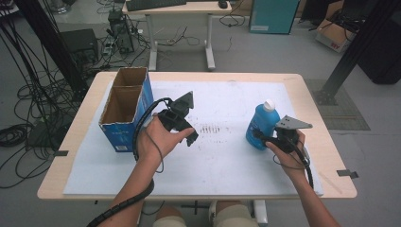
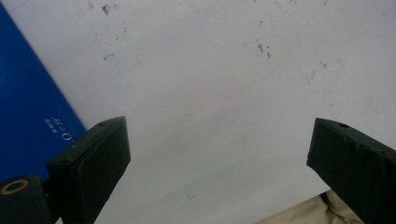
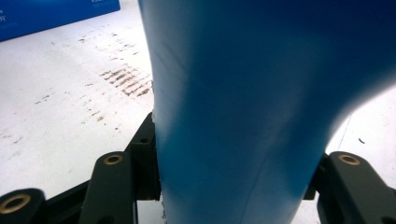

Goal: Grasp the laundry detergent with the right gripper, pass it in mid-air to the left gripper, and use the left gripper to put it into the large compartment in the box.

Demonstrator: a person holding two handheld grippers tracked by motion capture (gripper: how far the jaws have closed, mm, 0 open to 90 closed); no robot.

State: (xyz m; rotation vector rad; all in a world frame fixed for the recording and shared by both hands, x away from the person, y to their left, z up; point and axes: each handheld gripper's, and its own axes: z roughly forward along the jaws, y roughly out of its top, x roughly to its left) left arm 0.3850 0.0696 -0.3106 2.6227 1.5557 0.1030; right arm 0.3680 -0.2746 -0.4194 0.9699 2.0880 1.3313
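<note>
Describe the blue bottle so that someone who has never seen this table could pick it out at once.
Start at the white mat covering the wooden table. On its right side stands the blue bottle, clamped by the right hand-held gripper. Its white cap and rounded body set it apart from the open, square-edged blue cardboard box at the left.

The bottle is bright blue with a white cap. The box is blue outside with small white lettering and plain brown cardboard inside. The sheet covering the table is white, marked with dark brownish smudges in short parallel streaks near its middle. The table edge is pale wood. Both grippers, left and right, are black, and the right carries a grey plate.
</note>
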